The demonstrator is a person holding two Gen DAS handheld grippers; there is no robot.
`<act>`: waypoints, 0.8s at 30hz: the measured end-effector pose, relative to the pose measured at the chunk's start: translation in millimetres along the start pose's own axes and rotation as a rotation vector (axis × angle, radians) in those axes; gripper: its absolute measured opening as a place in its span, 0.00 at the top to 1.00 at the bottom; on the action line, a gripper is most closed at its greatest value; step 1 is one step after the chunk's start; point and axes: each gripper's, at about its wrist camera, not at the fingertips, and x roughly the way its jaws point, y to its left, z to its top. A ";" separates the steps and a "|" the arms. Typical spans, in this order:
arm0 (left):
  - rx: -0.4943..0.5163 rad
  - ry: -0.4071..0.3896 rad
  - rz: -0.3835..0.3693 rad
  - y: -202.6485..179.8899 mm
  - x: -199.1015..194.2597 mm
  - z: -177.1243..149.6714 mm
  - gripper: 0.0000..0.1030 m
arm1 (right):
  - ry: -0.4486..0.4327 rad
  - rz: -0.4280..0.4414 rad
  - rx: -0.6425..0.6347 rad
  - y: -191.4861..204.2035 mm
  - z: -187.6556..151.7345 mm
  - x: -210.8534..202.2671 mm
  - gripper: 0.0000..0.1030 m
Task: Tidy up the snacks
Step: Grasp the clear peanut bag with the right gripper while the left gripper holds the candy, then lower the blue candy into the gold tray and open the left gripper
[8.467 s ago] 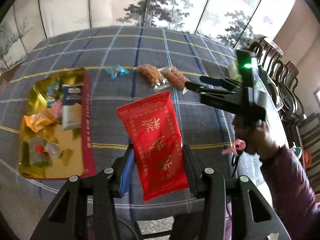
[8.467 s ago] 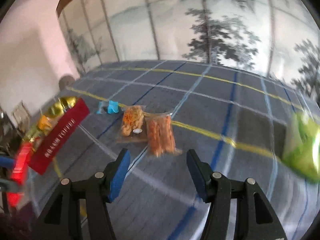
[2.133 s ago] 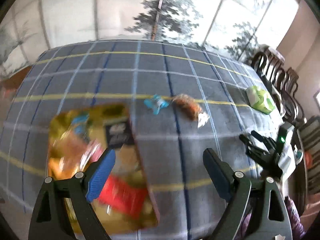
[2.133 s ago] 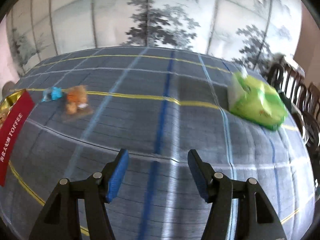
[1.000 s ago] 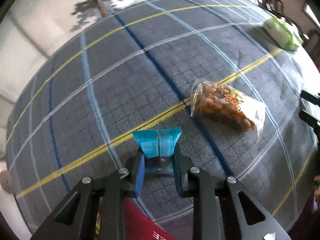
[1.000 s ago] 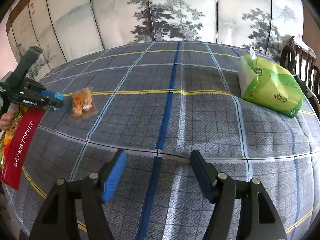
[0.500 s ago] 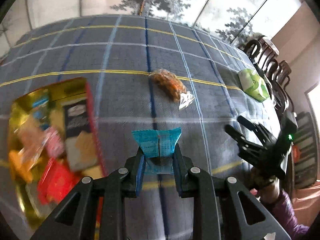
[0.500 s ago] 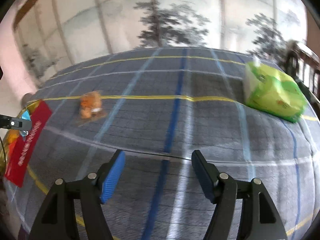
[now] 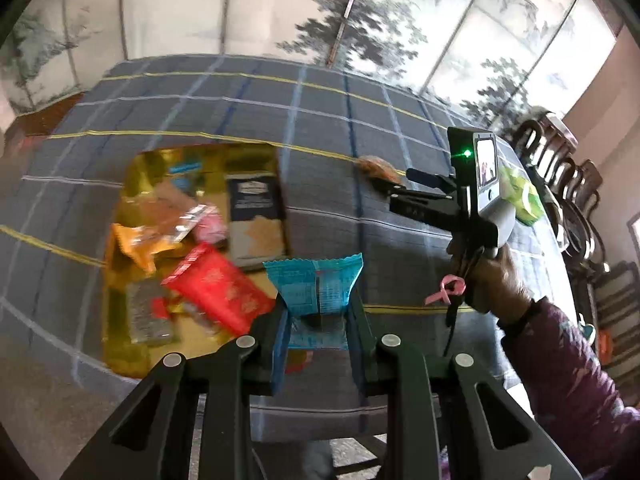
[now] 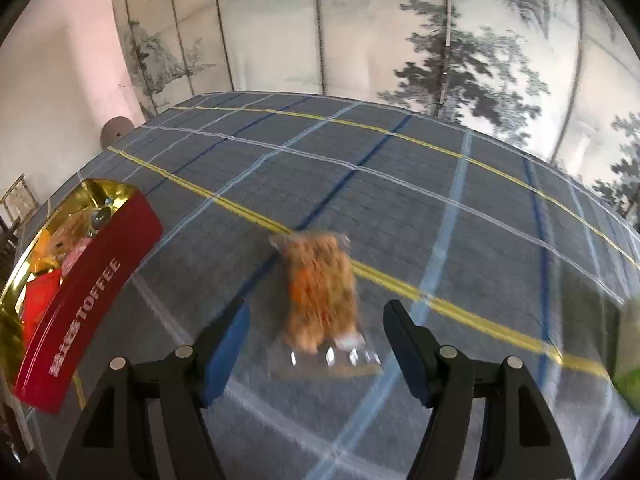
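My left gripper (image 9: 318, 322) is shut on a small blue snack packet (image 9: 314, 286) and holds it in the air near the right edge of the red and gold toffee box (image 9: 132, 360). The box holds several snacks, among them a red pouch (image 9: 216, 292) and a dark blue pack (image 9: 254, 216). My right gripper (image 10: 316, 344) is open and hovers just above a clear bag of orange snacks (image 10: 320, 292) on the plaid tablecloth. In the left wrist view the right gripper (image 9: 394, 188) reaches toward that bag (image 9: 376, 166).
The toffee box (image 10: 92, 280) lies left of the orange bag in the right wrist view. A green tissue pack (image 9: 522, 196) sits at the table's right side, with dark wooden chairs (image 9: 568, 184) behind it. A painted folding screen stands behind the table.
My left gripper has carried the blue packet back toward the box. My right gripper has moved left across the table to the orange snack bag, still open.
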 end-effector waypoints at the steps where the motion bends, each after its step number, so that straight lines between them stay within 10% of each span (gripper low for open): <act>1: -0.004 -0.006 0.009 3.0 -2.5 -2.5 0.78 | 0.005 -0.009 0.002 -0.1 3.4 5.0 0.31; 5: -0.033 -0.030 0.032 18.3 -10.4 -10.5 0.78 | 0.055 -0.021 0.007 -0.6 5.1 20.8 0.32; 7: -0.049 -0.051 0.050 25.1 -15.0 -14.1 0.78 | 0.047 -0.036 -0.012 2.5 4.7 18.8 0.61; 24: -0.074 -0.086 0.144 64.0 -16.7 -46.3 0.78 | -0.045 -0.095 0.140 -3.1 -99.3 -86.7 0.62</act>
